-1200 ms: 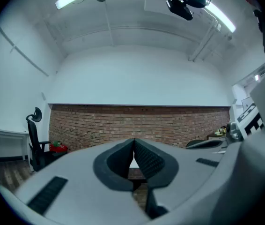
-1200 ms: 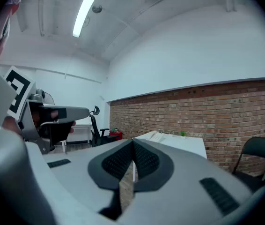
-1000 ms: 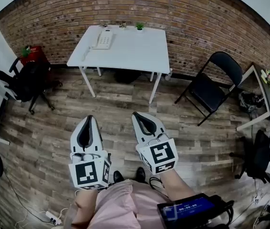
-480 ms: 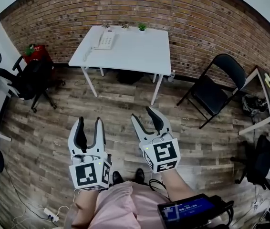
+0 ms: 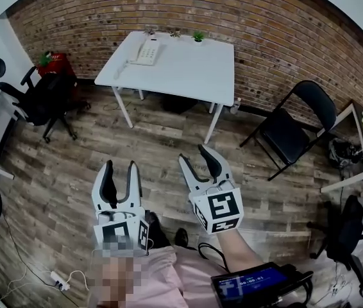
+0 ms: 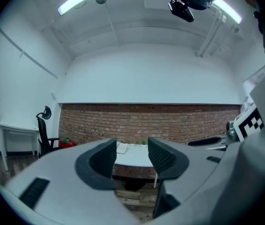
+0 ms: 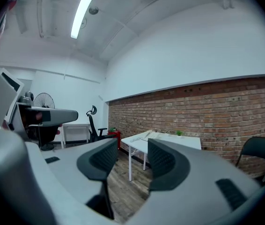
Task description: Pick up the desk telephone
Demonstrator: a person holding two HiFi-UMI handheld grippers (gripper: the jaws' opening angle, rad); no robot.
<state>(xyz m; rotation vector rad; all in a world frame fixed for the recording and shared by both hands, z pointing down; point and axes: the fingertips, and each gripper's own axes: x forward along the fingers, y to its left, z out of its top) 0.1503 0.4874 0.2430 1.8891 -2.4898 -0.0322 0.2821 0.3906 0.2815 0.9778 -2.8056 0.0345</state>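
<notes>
Bright ceiling strip light, sharp (fisheye edges)

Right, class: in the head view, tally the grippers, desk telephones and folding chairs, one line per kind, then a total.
Grippers: 2 (left gripper; right gripper, tongs closing, nothing between them)
Desk telephone: 1
Folding chair: 1
Total: 4

An office room: a white desk, a desk telephone near its far left corner, stands against a brick wall, flanked by a black swivel chair and a folding chair, under a ceiling strip light.
</notes>
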